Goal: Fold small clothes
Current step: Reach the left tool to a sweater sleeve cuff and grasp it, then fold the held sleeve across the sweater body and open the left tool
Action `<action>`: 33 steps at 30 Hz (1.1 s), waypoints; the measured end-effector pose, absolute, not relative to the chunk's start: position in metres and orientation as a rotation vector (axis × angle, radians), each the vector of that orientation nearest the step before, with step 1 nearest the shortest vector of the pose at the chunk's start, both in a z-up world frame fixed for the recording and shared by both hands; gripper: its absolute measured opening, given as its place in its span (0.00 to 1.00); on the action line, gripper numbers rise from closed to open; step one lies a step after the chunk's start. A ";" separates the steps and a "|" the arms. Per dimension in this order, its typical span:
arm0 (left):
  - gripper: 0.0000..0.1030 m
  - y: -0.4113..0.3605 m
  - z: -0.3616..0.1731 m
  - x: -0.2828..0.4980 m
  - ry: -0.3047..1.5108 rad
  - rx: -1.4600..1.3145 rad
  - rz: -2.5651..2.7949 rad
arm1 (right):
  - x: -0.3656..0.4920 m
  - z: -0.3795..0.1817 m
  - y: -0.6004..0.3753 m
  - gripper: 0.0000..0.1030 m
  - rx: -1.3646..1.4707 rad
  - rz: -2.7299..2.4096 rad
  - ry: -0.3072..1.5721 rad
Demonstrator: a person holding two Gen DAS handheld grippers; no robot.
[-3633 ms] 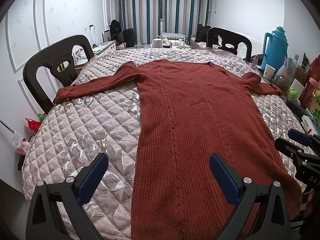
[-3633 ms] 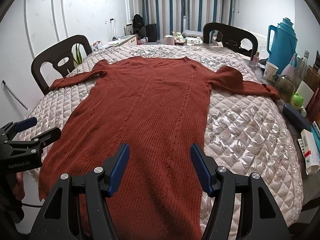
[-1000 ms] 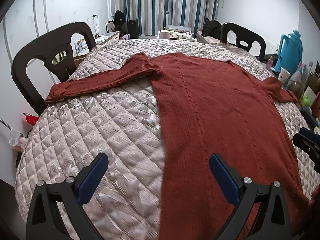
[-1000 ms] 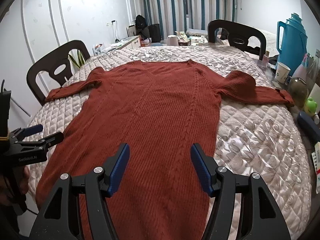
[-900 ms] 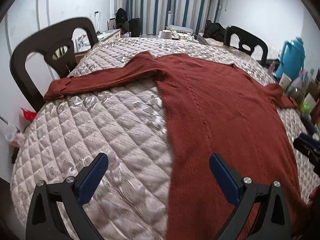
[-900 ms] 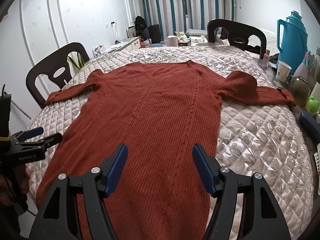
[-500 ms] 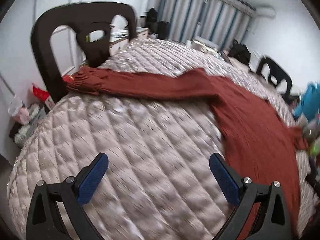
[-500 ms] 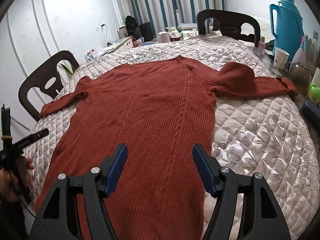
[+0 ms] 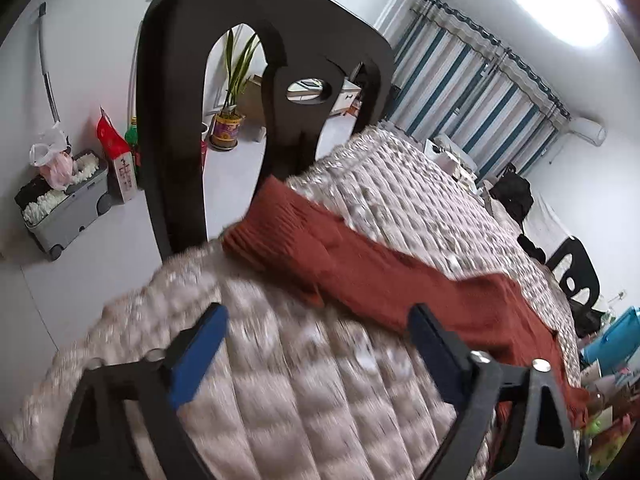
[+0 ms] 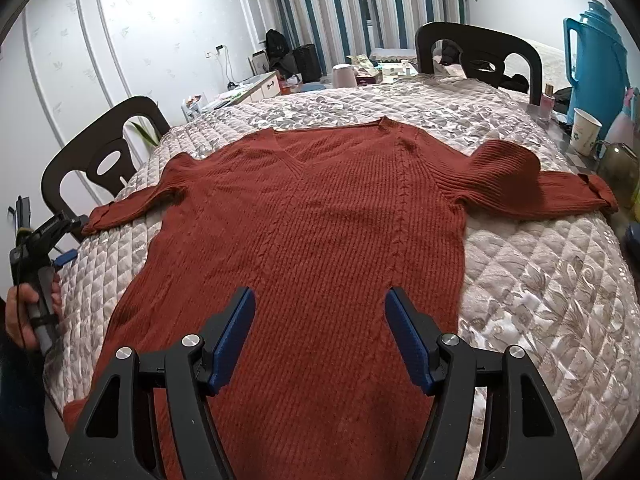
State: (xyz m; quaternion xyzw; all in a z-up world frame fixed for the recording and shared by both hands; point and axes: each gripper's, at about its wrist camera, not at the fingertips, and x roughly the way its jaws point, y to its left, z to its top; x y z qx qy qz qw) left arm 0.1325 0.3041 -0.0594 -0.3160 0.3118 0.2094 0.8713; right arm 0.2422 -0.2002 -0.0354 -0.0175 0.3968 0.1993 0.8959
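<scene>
Sweater (image 10: 312, 240): rust-red ribbed knit, spread flat and face up on the quilted bench cover (image 10: 540, 280), V-neck toward the top of the right wrist view, hem toward the bottom, filling the middle of that frame
Sleeves: both stretched outward; one cuff (image 10: 596, 192) lies at the right edge of the right wrist view, the other cuff (image 9: 256, 236) at the bench edge just below the dark chair (image 9: 168, 80) in the left wrist view
Left tool (image 9: 316, 344): jaws wide apart and closing, nothing between them, over bare quilt just short of the sleeve; the view is tilted and blurred
Right tool (image 10: 320, 336): jaws spread wide, holding nothing, above the lower body of the sweater at bottom centre of its frame
Hand (image 10: 28, 312): at the left edge of the right wrist view, gripping the left tool's handle
Bench side: blue flask (image 10: 596, 64) and paper cup (image 10: 584, 132) at upper right of the right wrist view
Background: striped curtains (image 10: 352, 8) at top centre
</scene>
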 end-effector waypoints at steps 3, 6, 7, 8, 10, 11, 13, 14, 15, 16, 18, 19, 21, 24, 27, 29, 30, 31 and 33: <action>0.81 0.313 -0.062 0.143 0.647 -0.647 0.469 | 0.247 -0.039 -0.197 0.66 -0.032 0.413 0.833; 0.81 0.319 -0.062 0.152 0.646 -0.631 0.493 | 0.251 -0.042 -0.194 0.66 -0.035 0.416 0.844; 0.79 0.320 -0.062 0.154 0.643 -0.632 0.505 | 0.252 -0.043 -0.193 0.66 -0.035 0.415 0.846; 0.75 0.322 -0.062 0.157 0.644 -0.629 0.520 | 0.253 -0.044 -0.193 0.66 -0.035 0.417 0.849; 0.67 0.326 -0.062 0.161 0.645 -0.626 0.543 | 0.255 -0.046 -0.192 0.66 -0.034 0.417 0.854; 0.58 0.327 -0.062 0.164 0.651 -0.613 0.563 | 0.255 -0.047 -0.193 0.66 -0.033 0.416 0.855; 0.36 0.327 -0.063 0.167 0.665 -0.607 0.572 | 0.257 -0.048 -0.194 0.66 -0.028 0.415 0.857; 0.28 0.327 -0.063 0.169 0.672 -0.602 0.573 | 0.257 -0.048 -0.194 0.66 -0.026 0.415 0.856; 0.25 0.326 -0.062 0.171 0.677 -0.596 0.570 | 0.257 -0.048 -0.195 0.66 -0.023 0.415 0.855; 0.20 0.324 -0.061 0.172 0.677 -0.585 0.571 | 0.257 -0.047 -0.196 0.66 -0.019 0.415 0.853; 0.16 0.318 -0.054 0.173 0.665 -0.554 0.566 | 0.258 -0.046 -0.197 0.66 -0.015 0.416 0.849; 0.16 0.314 -0.049 0.174 0.652 -0.547 0.560 | 0.258 -0.046 -0.198 0.66 -0.013 0.416 0.847; 0.15 0.303 -0.035 0.176 0.624 -0.525 0.525 | 0.257 -0.044 -0.201 0.66 -0.008 0.416 0.842; 0.15 0.277 -0.006 0.186 0.579 -0.477 0.436 | 0.256 -0.042 -0.204 0.66 -0.002 0.415 0.835; 0.15 0.235 0.024 0.206 0.545 -0.407 0.313 | 0.255 -0.039 -0.208 0.66 0.004 0.410 0.828; 0.15 0.194 0.041 0.220 0.529 -0.350 0.203 | 0.253 -0.037 -0.212 0.66 0.009 0.404 0.822; 0.15 0.176 0.047 0.227 0.527 -0.325 0.156 | 0.252 -0.036 -0.214 0.66 0.011 0.401 0.819; 0.15 0.157 0.050 0.233 0.529 -0.300 0.108 | 0.252 -0.035 -0.216 0.66 0.014 0.397 0.817; 0.15 0.113 0.051 0.247 0.550 -0.257 -0.005 | 0.250 -0.034 -0.222 0.66 0.020 0.385 0.815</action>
